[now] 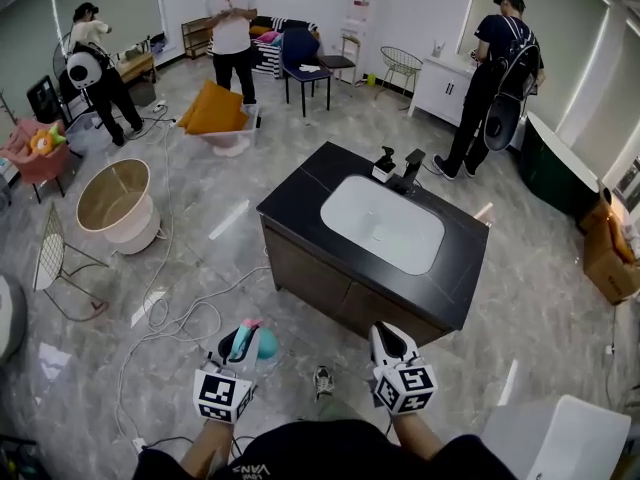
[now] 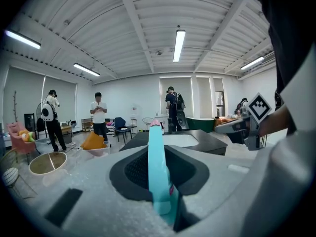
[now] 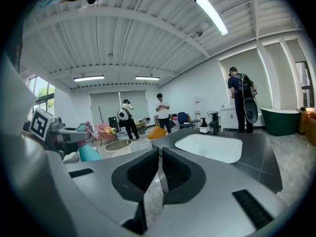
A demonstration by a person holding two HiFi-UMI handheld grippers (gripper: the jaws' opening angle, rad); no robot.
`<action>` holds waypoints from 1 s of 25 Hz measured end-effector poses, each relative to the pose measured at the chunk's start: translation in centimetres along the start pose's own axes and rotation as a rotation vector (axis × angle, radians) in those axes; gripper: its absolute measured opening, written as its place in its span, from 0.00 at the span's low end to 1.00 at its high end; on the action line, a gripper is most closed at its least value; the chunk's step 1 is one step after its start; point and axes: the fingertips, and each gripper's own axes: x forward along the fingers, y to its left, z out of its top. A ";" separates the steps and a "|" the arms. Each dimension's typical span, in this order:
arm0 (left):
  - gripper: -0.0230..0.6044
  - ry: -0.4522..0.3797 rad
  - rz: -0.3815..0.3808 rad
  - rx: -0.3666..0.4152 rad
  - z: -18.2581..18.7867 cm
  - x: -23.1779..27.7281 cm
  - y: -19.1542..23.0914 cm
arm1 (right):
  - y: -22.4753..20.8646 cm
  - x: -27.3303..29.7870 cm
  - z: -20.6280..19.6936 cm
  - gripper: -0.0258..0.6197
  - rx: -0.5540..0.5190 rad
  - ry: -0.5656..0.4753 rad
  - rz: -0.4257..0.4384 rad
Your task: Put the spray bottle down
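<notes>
Spray bottle (image 2: 157,172): teal with a pink tip, upright in your left gripper (image 1: 232,356), low and near you above the floor, not yet set down.
Left grip: the jaws pinch the bottle's slim body, tip upward, likely so it lands on its base when you let go.
Right gripper (image 3: 159,174): jaws pressed together on nothing, beside the left one.
Counter (image 1: 300,200): black and just ahead, with a white sink (image 1: 383,226) and a tap (image 1: 405,173) at the far edge; probably your nearest flat spot.
In the way: cables (image 1: 170,318) on the floor to your left. Three people stand far off.

Smooth, glossy plastic spray bottle (image 2: 157,167)
</notes>
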 end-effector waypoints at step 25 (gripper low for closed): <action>0.14 -0.013 0.085 0.079 5.3 22.0 6.6 | -10.5 16.6 3.6 0.06 -0.015 0.034 0.131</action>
